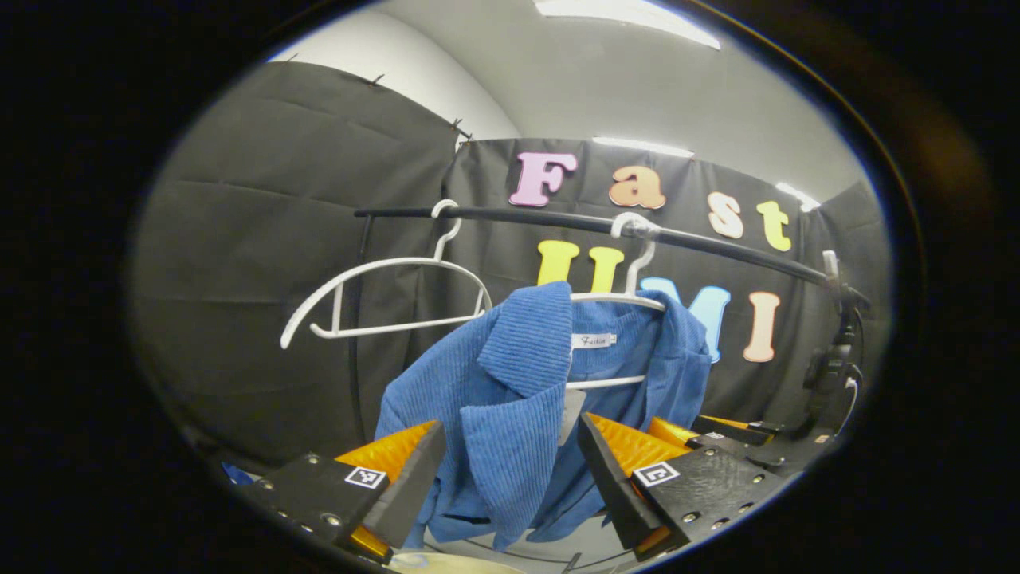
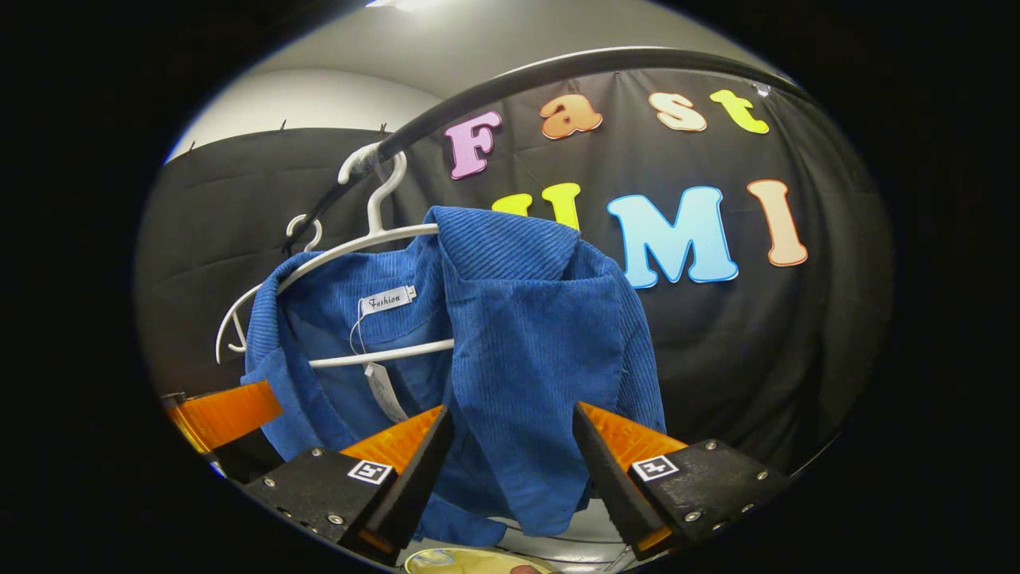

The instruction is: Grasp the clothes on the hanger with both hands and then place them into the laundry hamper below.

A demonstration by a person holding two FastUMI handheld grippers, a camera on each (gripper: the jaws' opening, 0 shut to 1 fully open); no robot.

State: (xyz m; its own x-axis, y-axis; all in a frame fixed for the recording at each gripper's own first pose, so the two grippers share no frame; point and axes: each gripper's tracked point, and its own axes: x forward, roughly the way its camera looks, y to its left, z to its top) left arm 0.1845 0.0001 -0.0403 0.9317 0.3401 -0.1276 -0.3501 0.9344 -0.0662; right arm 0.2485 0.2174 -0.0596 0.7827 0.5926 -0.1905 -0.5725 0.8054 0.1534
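A blue corduroy jacket (image 1: 510,375) hangs on a white hanger (image 1: 617,297) from a black rail (image 1: 518,215). In the left gripper view my left gripper (image 1: 510,422) is open, its fingers on either side of one front panel of the jacket. In the right gripper view my right gripper (image 2: 511,410) is also open, straddling the other front panel of the jacket (image 2: 534,319), whose hanger (image 2: 351,247) hooks over the rail (image 2: 558,68). Neither pair of fingers presses the cloth. Below both grippers shows a pale rounded rim (image 2: 470,560), possibly the hamper.
An empty white hanger (image 1: 398,325) hangs on the rail to the left of the jacket. A dark stand with cables (image 1: 833,367) holds the rail's right end. Black cloth walls close in behind. Part of the other gripper's body (image 2: 223,414) sits left of the jacket.
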